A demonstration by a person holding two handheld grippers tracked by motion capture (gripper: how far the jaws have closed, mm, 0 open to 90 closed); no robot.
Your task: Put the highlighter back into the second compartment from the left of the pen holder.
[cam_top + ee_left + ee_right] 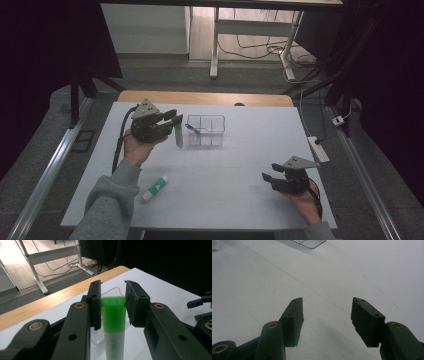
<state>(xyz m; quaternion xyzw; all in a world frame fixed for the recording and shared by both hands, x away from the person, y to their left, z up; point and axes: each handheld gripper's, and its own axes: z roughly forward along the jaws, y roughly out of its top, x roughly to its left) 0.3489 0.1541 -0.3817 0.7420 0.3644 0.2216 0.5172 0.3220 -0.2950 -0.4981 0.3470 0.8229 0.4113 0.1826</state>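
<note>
The left gripper (113,305) clamps the green-capped highlighter pen (113,322) by its cap, long axis upright, hanging just short of the clear plastic compartment box (205,130) lying beyond its fingertips, while the right gripper (326,317), farther off, gapes empty.

Left gripper (113,305) jaws clamp the green cap of a highlighter (113,322), pads touching both sides; white barrel hangs down below them. Clear plastic organizer (117,291) sits just behind on the white table (162,287), near its far wooden edge. Other gripper's (201,308) jaw tips poke in at right.
</note>
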